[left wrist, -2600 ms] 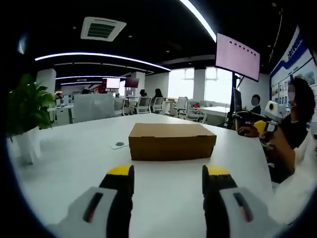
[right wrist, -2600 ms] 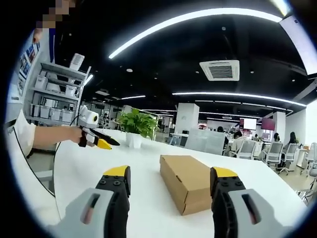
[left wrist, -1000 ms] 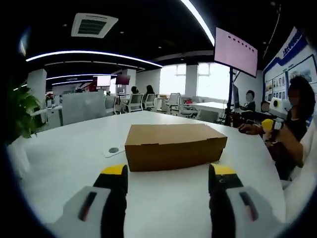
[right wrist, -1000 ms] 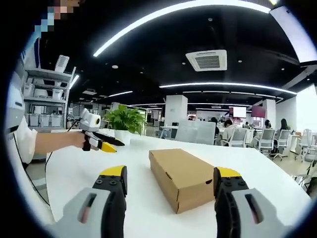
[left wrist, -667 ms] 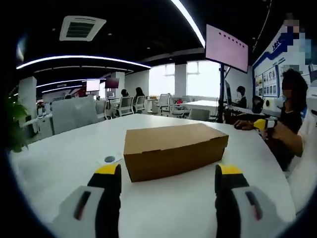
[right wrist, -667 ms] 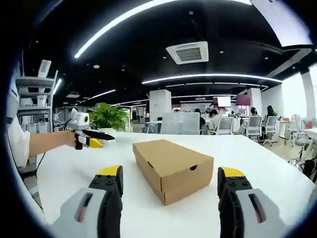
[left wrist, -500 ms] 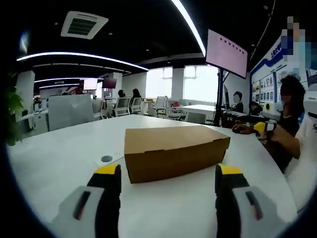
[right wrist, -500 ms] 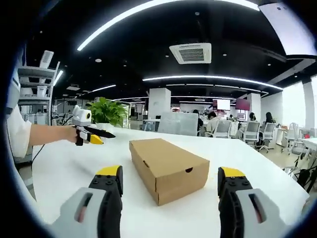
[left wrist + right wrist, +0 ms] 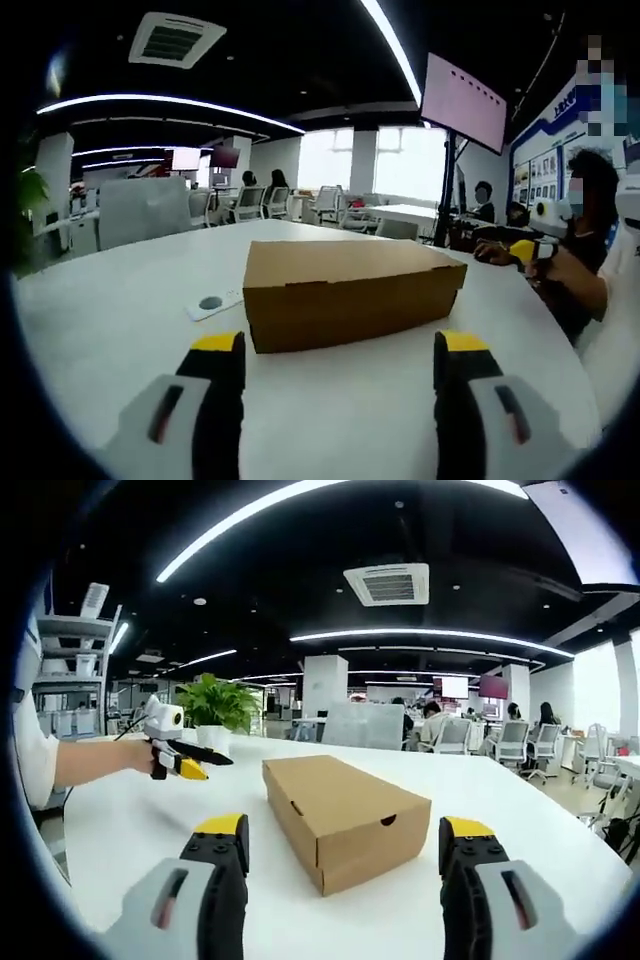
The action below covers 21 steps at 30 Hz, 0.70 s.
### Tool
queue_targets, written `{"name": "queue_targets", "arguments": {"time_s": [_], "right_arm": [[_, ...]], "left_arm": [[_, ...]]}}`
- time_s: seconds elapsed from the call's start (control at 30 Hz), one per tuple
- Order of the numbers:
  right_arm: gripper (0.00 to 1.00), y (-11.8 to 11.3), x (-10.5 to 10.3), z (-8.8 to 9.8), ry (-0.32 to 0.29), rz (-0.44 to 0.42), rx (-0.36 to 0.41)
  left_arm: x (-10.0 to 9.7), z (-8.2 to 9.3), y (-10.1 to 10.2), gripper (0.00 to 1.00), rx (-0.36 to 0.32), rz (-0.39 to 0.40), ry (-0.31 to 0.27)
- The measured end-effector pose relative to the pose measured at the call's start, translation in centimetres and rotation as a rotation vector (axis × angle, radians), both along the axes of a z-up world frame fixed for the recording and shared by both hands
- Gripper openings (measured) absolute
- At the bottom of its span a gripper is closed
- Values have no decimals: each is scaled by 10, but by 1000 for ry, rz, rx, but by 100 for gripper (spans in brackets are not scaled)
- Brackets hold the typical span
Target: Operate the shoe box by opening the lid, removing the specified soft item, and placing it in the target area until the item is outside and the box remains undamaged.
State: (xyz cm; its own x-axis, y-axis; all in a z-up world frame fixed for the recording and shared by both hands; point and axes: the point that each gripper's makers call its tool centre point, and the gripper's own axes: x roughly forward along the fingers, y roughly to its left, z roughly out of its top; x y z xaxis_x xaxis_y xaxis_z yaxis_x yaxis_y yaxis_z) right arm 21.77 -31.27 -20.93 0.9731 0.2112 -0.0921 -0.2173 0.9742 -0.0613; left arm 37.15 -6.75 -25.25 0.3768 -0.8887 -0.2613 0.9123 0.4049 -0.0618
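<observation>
Resting lid-down-shut, shoe box point(image 9: 345, 291) on table point(image 9: 120, 330).

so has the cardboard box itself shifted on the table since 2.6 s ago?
Cannot tell for sure, likely not. The cardboard box sits beside the small white disc plate as before. It only looms larger, so the camera came closer.

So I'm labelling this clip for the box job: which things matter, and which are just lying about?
Belongs to the job:
- closed shoe box
- left gripper, open
- right gripper, open
- white table

Just lying about:
- small white card with a dark disc
- potted plant
</observation>
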Motion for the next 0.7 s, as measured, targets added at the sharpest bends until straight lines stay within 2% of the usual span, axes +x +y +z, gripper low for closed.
{"name": "queue_targets", "arguments": {"time_s": [0.03,0.1,0.2,0.27,0.4,0.53,0.7], "right_arm": [[79,-2,0,-2,8,-3,-6],[78,-4,1,-3,13,-9,-12],[77,-7,4,-7,31,-21,-15],[77,-7,5,-8,36,-20,-12],[77,-2,8,-6,30,-4,6],[79,-1,12,-4,15,-15,-26],[79,3,18,-5,28,-1,-37]], "left_arm": [[2,-1,1,81,19,7,-18],[5,0,2,81,15,8,-29],[17,9,5,76,-22,13,-47],[20,10,4,74,7,-26,-65],[32,14,6,76,15,-22,-58],[39,22,5,76,-41,-23,-38],[54,24,3,75,-21,-29,-51]]}}
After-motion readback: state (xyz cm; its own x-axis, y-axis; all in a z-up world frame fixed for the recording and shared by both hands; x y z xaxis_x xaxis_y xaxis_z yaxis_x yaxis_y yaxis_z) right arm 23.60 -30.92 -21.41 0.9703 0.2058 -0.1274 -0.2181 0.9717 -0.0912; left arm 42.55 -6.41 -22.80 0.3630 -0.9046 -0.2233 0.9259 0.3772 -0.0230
